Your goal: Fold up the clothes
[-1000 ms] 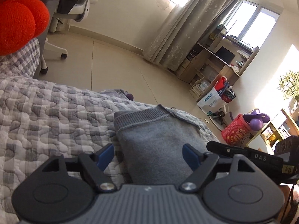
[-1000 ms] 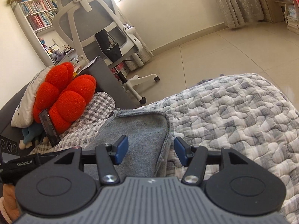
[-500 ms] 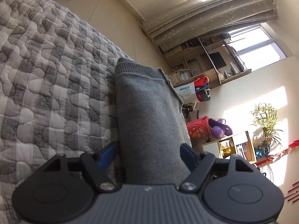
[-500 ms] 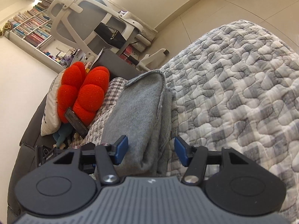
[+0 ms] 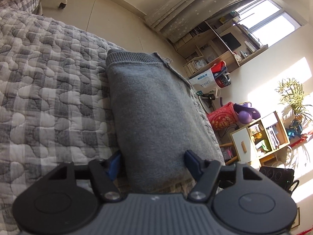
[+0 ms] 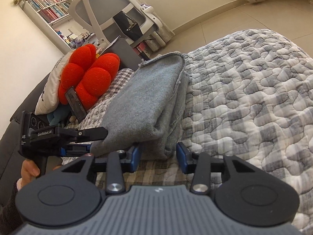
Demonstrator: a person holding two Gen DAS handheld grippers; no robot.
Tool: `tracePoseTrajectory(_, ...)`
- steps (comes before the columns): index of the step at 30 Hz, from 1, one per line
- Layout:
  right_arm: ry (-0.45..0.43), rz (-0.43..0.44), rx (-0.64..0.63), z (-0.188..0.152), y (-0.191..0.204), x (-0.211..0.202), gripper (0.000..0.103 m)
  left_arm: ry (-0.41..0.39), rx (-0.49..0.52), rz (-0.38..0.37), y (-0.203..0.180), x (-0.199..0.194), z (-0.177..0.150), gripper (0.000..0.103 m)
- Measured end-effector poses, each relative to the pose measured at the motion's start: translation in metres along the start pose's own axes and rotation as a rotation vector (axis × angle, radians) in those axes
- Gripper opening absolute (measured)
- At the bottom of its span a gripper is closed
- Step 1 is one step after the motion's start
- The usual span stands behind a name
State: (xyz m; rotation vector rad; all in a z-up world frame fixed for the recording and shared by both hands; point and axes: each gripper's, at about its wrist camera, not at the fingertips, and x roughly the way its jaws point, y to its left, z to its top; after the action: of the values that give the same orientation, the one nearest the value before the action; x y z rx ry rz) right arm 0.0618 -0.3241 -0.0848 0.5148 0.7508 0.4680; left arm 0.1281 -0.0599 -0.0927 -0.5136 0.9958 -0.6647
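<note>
On quilted grey-check bedcover (image 5: 49, 90) we see folded grey garment (image 5: 156, 107), near edge. Beyond: tiled floor (image 5: 117, 13), curtain (image 5: 195, 5), office chair (image 6: 117, 13), red cushion (image 6: 88, 74). Left gripper (image 5: 152, 161) spread wide, straddling fold; right gripper (image 6: 158, 156) likewise parted at corner. We cannot confirm pad contact; underside hidden.
</note>
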Motion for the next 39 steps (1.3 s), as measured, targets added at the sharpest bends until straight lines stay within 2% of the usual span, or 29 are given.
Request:
tracePoseTrajectory(1, -0.004, -0.009, -0.018, 0.0, 0.002, 0.005, 0.021, 0.001, 0.015, 0.016, -0.002, 0.001, 0.0, 0.065)
tracePoseTrajectory(4, -0.016, -0.033, -0.051, -0.004, 0.006, 0.0, 0.013, -0.002, 0.052, 0.048, -0.006, 0.002, 0.002, 0.062)
tracePoseTrajectory(7, -0.05, -0.073, -0.106, -0.003, 0.013, -0.013, 0.011, -0.001, 0.072, 0.053, -0.006, 0.002, 0.004, 0.062)
tracePoseTrajectory(14, -0.023, -0.138, -0.162, -0.011, 0.009, -0.002, 0.011, -0.003, 0.117, 0.062, -0.003, 0.0, 0.004, 0.062)
tracePoseTrajectory(18, -0.045, -0.122, -0.162, -0.011, 0.01, -0.014, 0.021, -0.024, 0.12, 0.062, -0.001, -0.005, 0.004, 0.064)
tracePoseTrajectory(20, -0.064, -0.115, -0.168, -0.01, 0.011, -0.023, 0.028, -0.035, 0.121, 0.062, 0.0, -0.008, 0.005, 0.071)
tracePoseTrajectory(21, -0.075, -0.11, -0.169, -0.009, 0.011, -0.027, 0.041, -0.04, 0.122, 0.062, 0.0, -0.009, 0.005, 0.072)
tracePoseTrajectory(22, -0.088, -0.099, -0.164, -0.006, 0.01, -0.031, 0.05, -0.045, 0.123, 0.062, 0.001, -0.01, 0.005, 0.072)
tracePoseTrajectory(27, -0.104, -0.047, -0.106, 0.009, 0.002, -0.036, 0.057, -0.071, 0.05, 0.036, 0.013, -0.011, 0.013, 0.073)
tracePoseTrajectory(32, -0.104, 0.014, -0.027, 0.02, -0.007, -0.035, 0.063, -0.081, 0.026, 0.041, 0.019, -0.009, 0.016, 0.079)
tracePoseTrajectory(34, -0.1, 0.04, 0.008, 0.025, -0.01, -0.035, 0.069, -0.079, 0.023, 0.04, 0.02, -0.008, 0.018, 0.08)
tracePoseTrajectory(39, -0.084, 0.048, 0.051, 0.035, -0.015, -0.028, 0.069, -0.074, 0.015, 0.03, 0.021, -0.005, 0.022, 0.082)
